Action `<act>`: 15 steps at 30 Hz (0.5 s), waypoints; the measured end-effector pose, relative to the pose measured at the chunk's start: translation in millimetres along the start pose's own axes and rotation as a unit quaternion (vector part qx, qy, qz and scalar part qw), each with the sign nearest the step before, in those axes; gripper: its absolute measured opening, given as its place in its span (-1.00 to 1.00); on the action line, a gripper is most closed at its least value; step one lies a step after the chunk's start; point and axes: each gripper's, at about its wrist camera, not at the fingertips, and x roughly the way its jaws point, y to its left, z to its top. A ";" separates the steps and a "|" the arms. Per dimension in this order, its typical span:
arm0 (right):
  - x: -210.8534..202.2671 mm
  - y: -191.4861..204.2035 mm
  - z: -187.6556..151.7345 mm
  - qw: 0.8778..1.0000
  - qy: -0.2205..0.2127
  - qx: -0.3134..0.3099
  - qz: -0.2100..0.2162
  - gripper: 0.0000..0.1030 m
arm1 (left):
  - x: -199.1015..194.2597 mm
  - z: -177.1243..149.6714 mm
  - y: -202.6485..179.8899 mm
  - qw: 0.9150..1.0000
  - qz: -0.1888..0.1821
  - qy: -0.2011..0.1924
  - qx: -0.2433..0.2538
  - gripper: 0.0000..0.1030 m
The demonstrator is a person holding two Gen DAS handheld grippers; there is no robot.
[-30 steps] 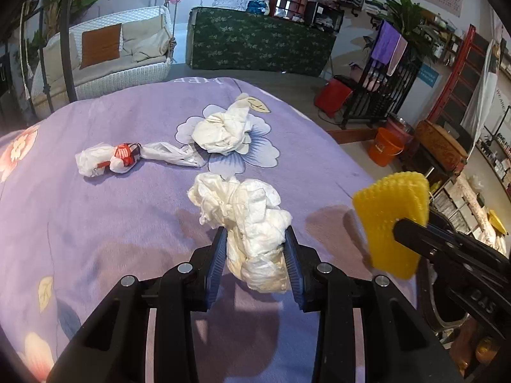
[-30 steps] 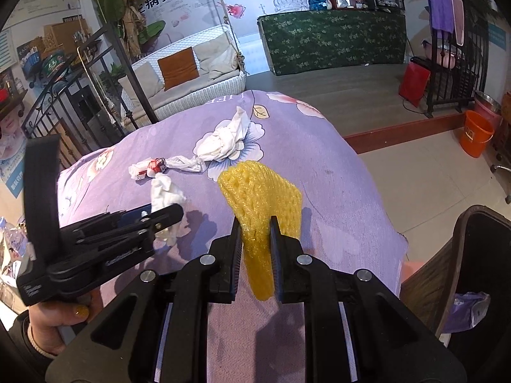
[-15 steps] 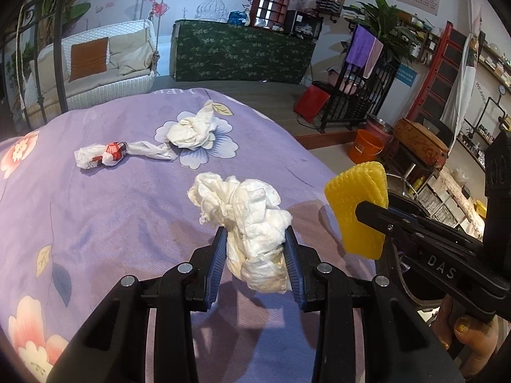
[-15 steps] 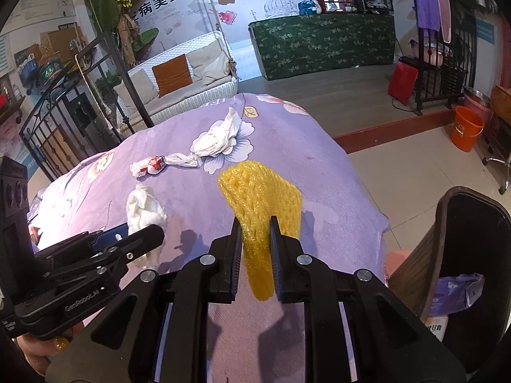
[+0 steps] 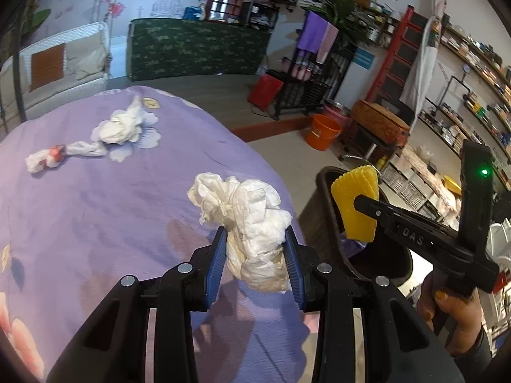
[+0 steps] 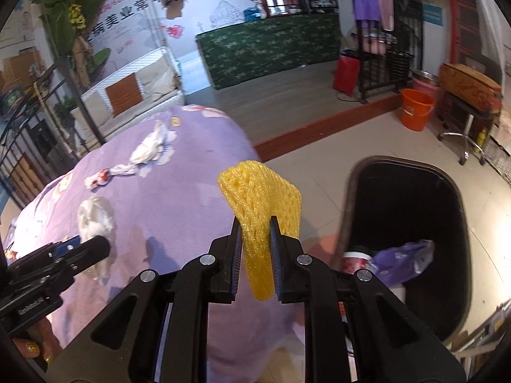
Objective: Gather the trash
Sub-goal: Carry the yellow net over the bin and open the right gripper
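Note:
My left gripper (image 5: 255,249) is shut on a crumpled white tissue wad (image 5: 249,214), held above the right edge of the purple flowered bedspread (image 5: 95,223). My right gripper (image 6: 255,233) is shut on a yellow foam net (image 6: 260,198), carried past the bed's edge beside the dark trash bin (image 6: 405,223). In the left wrist view the yellow foam net (image 5: 354,204) hangs over the trash bin's rim (image 5: 325,191). On the bed lie another white tissue wad (image 5: 121,127) and a twisted white wrapper with a red spot (image 5: 54,156).
The bin holds a purple bag (image 6: 402,258) and a cup (image 6: 354,261). An orange bucket (image 6: 416,108), a red bag (image 6: 345,73) and a black rack (image 6: 386,63) stand on the floor beyond. A white sofa (image 6: 134,89) sits behind the bed.
Both grippers have swung right with their loads, from over the bed toward the bin. The bin has come fully into the right wrist view, and the bed litter has drifted left.

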 end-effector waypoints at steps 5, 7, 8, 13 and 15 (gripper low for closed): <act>2.5 -51.3 -9.4 0.997 0.015 0.049 -0.054 -0.66 | 12.8 -6.1 -25.2 0.999 -0.024 0.013 0.030 -0.33; 5.8 -64.7 -11.9 0.995 0.020 0.061 -0.074 -0.66 | 16.5 -8.7 -33.0 0.998 -0.033 0.018 0.042 -0.33; 9.2 -73.1 -14.3 0.994 0.027 0.069 -0.084 -0.66 | 18.0 -9.5 -36.8 0.998 -0.036 0.020 0.048 -0.33; 22.4 -108.0 -27.1 0.988 0.050 0.106 -0.104 -0.66 | 25.0 -10.5 -53.0 0.996 -0.048 0.024 0.074 -0.32; 28.8 -115.5 -29.6 0.986 0.058 0.113 -0.107 -0.66 | 28.5 -9.8 -58.6 0.995 -0.055 0.029 0.080 -0.32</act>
